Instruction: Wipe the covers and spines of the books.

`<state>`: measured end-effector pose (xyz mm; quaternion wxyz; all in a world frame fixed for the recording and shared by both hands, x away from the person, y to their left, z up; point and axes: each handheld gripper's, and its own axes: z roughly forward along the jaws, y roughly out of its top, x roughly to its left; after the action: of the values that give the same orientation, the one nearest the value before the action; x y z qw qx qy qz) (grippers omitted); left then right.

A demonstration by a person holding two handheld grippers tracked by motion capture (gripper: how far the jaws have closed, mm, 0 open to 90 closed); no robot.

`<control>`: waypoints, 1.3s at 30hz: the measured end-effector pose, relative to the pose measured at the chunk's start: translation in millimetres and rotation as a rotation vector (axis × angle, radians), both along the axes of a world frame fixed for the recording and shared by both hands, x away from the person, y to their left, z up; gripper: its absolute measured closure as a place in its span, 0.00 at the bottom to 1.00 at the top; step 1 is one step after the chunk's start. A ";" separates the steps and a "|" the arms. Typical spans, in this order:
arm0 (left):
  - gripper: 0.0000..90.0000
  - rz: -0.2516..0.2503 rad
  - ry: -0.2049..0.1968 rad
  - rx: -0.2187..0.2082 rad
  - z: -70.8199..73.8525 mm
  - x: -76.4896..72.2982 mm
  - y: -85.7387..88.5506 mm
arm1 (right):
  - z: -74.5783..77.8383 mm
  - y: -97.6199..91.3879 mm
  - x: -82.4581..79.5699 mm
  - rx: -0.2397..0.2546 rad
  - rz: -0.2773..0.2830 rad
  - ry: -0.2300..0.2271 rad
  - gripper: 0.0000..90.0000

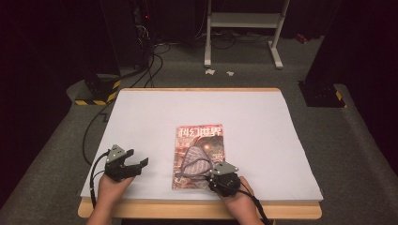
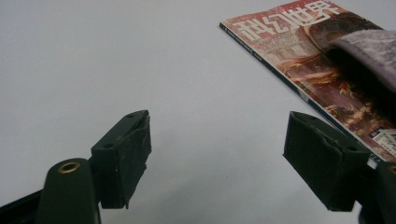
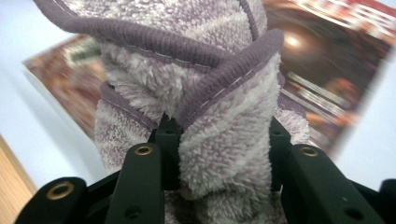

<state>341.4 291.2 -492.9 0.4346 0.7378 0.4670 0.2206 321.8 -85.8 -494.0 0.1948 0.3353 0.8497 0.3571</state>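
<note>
A red magazine (image 1: 201, 136) lies flat in the middle of the white table (image 1: 263, 122). On its lower half rests a fluffy purple-and-white cloth (image 1: 196, 161). My right gripper (image 1: 213, 176) is at the magazine's near right corner, shut on the bunched cloth (image 3: 219, 116), which fills the gap between its jaws. My left gripper (image 1: 136, 165) hovers over bare table to the left of the magazine, open with nothing between its fingers (image 2: 123, 156). In the left gripper view the magazine (image 2: 299, 60) and the cloth's edge (image 2: 369, 46) show at the upper right.
The wooden front edge of the table (image 1: 197, 209) runs just below both hands. Beyond the table's far side stand a white metal frame (image 1: 244, 28), black cables (image 1: 150, 61) and a yellow-striped base (image 1: 96, 93) on grey carpet.
</note>
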 end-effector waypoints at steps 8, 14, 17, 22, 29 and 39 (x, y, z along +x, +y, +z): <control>0.26 -0.003 0.004 0.004 -1.0 0.0 -1.2 | -0.8 -40.6 -1.7 0.030 -0.093 0.002 0.69; 0.26 -0.002 0.006 0.009 -1.3 0.4 -1.0 | -1.0 -47.8 1.5 0.042 -0.114 0.003 0.69; 0.26 -0.006 0.007 0.008 -2.0 0.8 -1.8 | -0.8 -47.0 1.6 0.036 -0.113 0.000 0.69; 0.26 -0.010 0.009 0.012 -2.2 1.2 -2.4 | 3.7 -45.2 2.0 0.050 -0.119 -0.006 0.69; 0.26 -0.012 0.009 0.008 -2.4 2.0 -1.9 | 23.1 -39.8 13.5 0.064 -0.133 -0.049 0.69; 0.26 -0.013 0.011 0.003 -2.0 2.6 -1.4 | 7.3 -22.0 58.5 0.006 -0.165 0.019 0.69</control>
<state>344.0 289.8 -494.9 0.4325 0.7426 0.4642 0.2146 380.3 -107.8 -486.7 0.2145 0.4082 0.8200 0.3390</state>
